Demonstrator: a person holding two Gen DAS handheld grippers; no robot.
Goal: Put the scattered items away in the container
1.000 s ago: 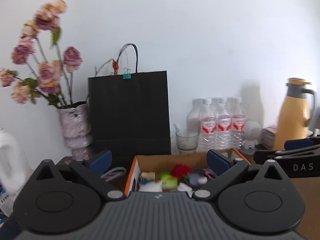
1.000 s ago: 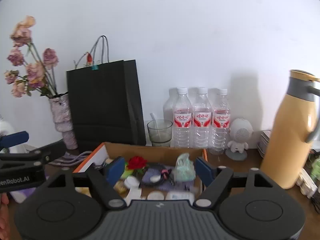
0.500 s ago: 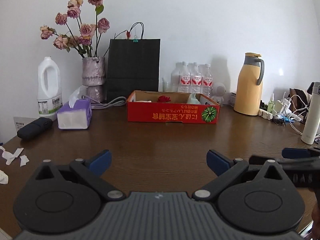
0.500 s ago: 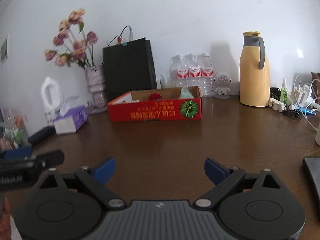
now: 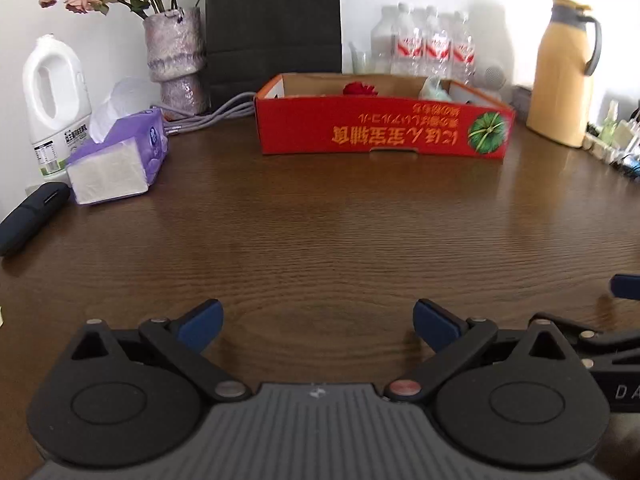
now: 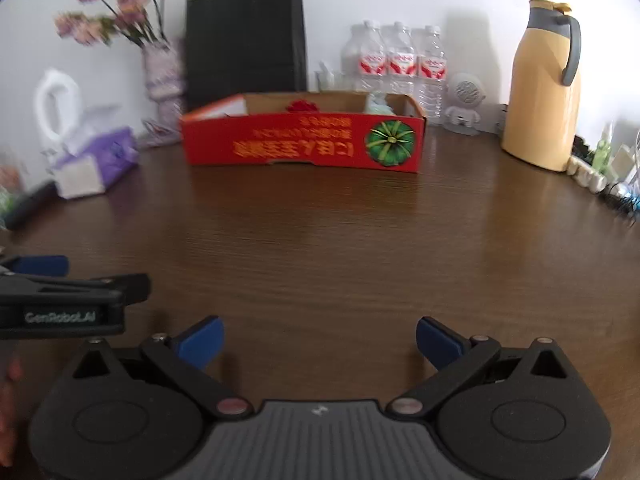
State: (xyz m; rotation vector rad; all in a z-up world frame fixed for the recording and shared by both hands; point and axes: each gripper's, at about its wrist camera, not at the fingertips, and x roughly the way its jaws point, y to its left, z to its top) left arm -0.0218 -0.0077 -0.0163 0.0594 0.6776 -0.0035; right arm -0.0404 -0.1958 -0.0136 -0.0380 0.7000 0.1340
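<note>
The red cardboard box [image 5: 380, 132] [image 6: 300, 144] stands at the far side of the brown table, with a red flower [image 5: 360, 89] and a pale green item [image 5: 436, 90] showing above its rim. My left gripper [image 5: 318, 320] hangs open low over bare wood, well short of the box, with nothing between its fingers. My right gripper [image 6: 320, 336] is beside it on the right; its jaws are opening, wide apart, with nothing between them. Each gripper shows at the edge of the other's view: the right gripper [image 5: 624, 286] and the left gripper [image 6: 40, 266].
A purple tissue pack [image 5: 120, 160], a white jug [image 5: 54, 96], a dark case [image 5: 32, 216] and a flower vase [image 5: 176, 56] stand at the left. Behind the box are a black paper bag [image 5: 272, 20] and water bottles [image 5: 428, 44]. A yellow thermos [image 5: 564, 76] and cables sit at the right.
Both grippers have drawn back from over the box and sunk toward the table, tilting downward. The right gripper's jaws have spread wider.
</note>
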